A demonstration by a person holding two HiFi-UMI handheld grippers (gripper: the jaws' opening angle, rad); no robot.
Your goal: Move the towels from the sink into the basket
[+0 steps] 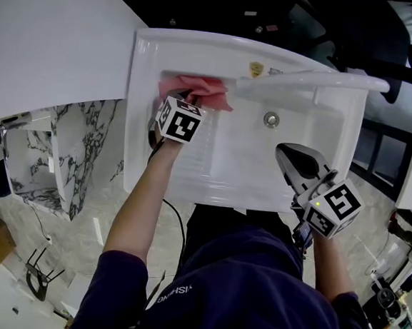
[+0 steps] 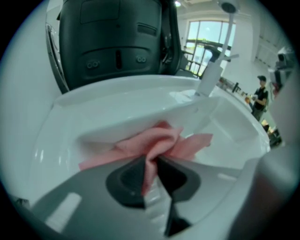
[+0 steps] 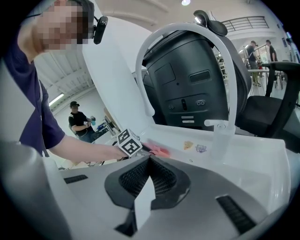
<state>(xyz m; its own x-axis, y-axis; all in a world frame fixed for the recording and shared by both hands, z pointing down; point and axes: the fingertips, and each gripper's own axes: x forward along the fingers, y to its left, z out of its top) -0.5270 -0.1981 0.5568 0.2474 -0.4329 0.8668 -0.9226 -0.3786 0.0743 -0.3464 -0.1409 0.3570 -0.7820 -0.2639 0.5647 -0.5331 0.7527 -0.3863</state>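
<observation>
The left gripper [image 2: 151, 164] clamps the pink towel [image 2: 161, 140] in the far left corner of the sink [image 1: 234, 173], probably to lift it out; the right gripper [image 3: 149, 161], closed and empty, hangs at the near right edge.

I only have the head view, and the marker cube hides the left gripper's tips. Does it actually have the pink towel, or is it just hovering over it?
Observer: It has it. In the left gripper view, the left gripper is closed on a bunched fold of the pink towel, and the cloth runs up between the pads.
Operator: Good. Is the other one carrying anything? I see it only from above.
Observer: No. In the right gripper view, the right gripper has its jaws together with nothing between them, and it points across the sink.
</observation>
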